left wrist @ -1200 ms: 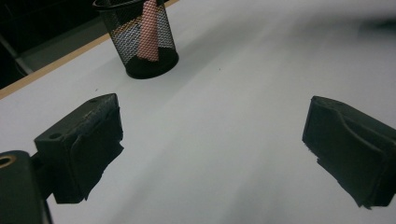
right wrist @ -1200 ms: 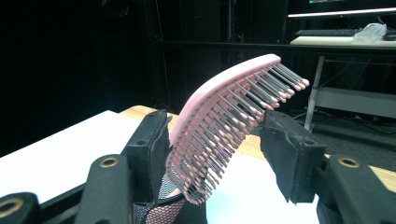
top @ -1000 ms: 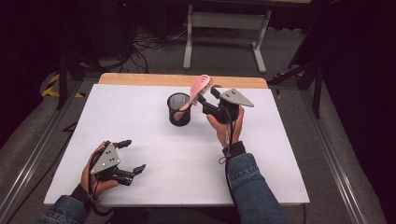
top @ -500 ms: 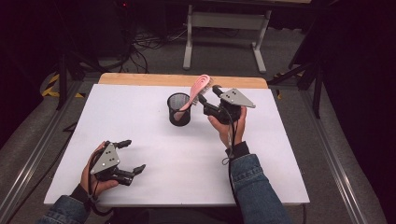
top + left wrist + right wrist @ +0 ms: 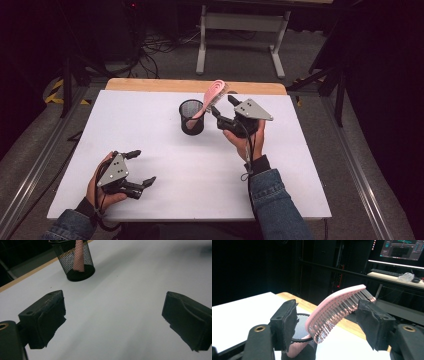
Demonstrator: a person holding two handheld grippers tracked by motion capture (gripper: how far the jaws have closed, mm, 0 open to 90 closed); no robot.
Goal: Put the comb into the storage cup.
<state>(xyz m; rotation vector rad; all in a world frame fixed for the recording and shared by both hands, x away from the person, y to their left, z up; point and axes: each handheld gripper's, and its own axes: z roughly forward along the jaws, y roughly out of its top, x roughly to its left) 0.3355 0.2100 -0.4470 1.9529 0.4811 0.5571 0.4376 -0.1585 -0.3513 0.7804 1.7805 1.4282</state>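
White table [image 5: 150, 130], right claw [image 5: 220, 111] opening around hairbrush [image 5: 214, 95]

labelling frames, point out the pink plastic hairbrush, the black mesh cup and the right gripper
pink plastic hairbrush [image 5: 337, 305], right gripper view, on its curved back
black mesh cup [image 5: 192, 118], high view, on its side wall
right gripper [image 5: 325, 322], right gripper view, midway between its fingertips

The hairbrush [image 5: 212, 97] is pink, with grey bristles tipped in pink, and it stands in a black wire-mesh cup [image 5: 192, 116]. The table [image 5: 150, 145] is white with a light wooden strip along its far edge. Both grippers have black jaws and grey top plates, and the sleeves are blue denim.
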